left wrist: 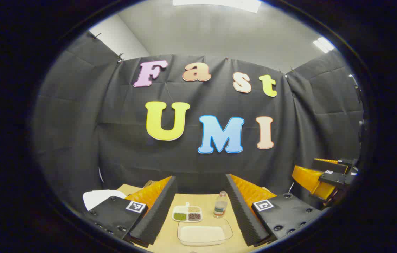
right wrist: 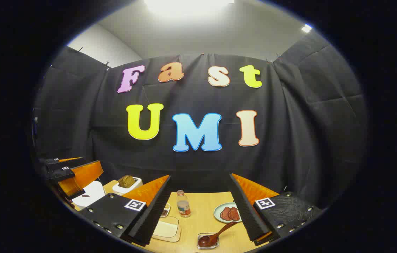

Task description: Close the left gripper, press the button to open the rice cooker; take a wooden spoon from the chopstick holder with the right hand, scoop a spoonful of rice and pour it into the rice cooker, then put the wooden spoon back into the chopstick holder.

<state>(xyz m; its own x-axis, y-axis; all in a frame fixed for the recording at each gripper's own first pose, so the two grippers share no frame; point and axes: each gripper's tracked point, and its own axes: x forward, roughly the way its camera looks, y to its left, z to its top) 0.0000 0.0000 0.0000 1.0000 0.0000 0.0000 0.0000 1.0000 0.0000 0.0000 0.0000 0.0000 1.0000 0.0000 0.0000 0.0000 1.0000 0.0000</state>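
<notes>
Since both the left gripper (left wrist: 200, 207) and right gripper (right wrist: 200, 207) are held with fingers apart and empty, the light, stiff dark wooden spoon (right wrist: 216, 235), lying at six o'clock on the worktop (right wrist: 202, 214), is judged best gripped mid-handle.

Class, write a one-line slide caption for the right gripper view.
Open right gripper above wooden table with small plastic bottle, plate of red slices, brown spoon.

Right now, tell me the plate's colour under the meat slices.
Pale green plate, clearest in the right gripper view.
</notes>
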